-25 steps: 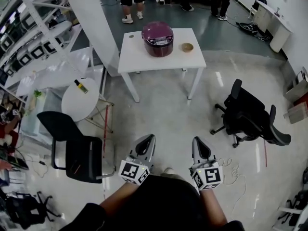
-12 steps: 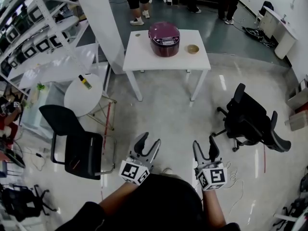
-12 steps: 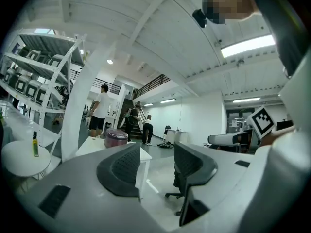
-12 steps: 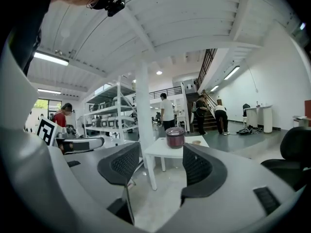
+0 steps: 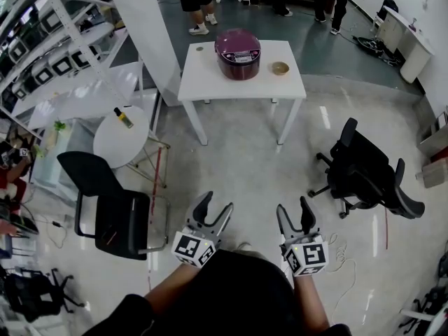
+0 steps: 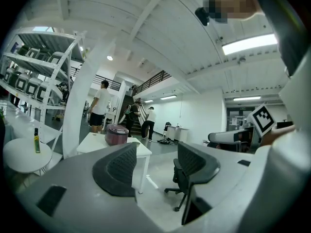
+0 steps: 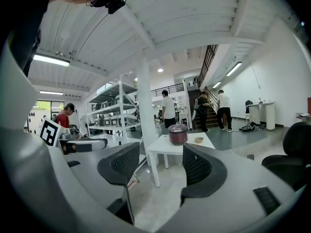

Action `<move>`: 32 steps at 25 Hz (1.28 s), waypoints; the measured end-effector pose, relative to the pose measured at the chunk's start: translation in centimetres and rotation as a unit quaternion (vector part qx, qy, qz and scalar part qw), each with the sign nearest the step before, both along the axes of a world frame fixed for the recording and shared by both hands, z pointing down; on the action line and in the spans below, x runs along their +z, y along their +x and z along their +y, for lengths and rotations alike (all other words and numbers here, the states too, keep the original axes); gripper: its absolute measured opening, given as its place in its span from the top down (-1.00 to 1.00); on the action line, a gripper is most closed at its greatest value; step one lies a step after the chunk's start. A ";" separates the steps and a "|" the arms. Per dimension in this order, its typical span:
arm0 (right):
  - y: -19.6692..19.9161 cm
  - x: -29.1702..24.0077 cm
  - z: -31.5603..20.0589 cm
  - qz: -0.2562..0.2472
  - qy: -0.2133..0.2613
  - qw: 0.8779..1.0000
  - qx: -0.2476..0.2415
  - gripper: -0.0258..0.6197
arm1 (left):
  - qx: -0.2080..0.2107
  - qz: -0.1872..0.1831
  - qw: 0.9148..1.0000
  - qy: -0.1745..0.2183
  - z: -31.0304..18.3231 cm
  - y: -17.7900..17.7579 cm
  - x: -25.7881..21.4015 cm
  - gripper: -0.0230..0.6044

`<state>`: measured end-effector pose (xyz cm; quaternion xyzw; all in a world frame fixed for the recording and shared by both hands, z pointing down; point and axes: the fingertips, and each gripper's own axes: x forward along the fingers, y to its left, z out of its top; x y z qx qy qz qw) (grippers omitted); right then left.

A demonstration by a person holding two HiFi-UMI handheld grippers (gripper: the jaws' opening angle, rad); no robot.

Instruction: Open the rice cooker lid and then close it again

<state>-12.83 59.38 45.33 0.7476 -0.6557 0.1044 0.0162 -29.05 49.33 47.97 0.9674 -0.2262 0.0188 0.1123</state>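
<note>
So the rice cooker point(image 5: 238, 53) sits on the white tabletop point(image 5: 203, 82), straight ahead at 12 o'clock and well apart from both tools. The left tool point(image 5: 214, 210) and right tool point(image 5: 292, 214) have just been opening, now spread wide with nothing between. Left looks marginally better lined up.

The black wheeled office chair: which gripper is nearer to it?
Right. The right gripper is to the left of the office chair; the left gripper is farther left.
</note>
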 end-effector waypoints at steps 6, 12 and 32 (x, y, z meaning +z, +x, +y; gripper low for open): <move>-0.8 -0.4 -0.5 0.004 0.004 1.000 -0.018 0.16 | -0.015 -0.006 1.000 -0.022 0.9 -1.4 1.1 0.14; -1.6 2.6 -1.2 -0.001 -0.031 0.998 -0.050 0.16 | -0.017 -0.007 1.000 -0.017 -0.5 -1.3 1.3 0.14; 7.9 0.1 -17.1 -0.003 0.002 1.000 0.006 0.16 | 0.034 0.015 0.999 0.006 -18.5 8.4 -1.2 0.14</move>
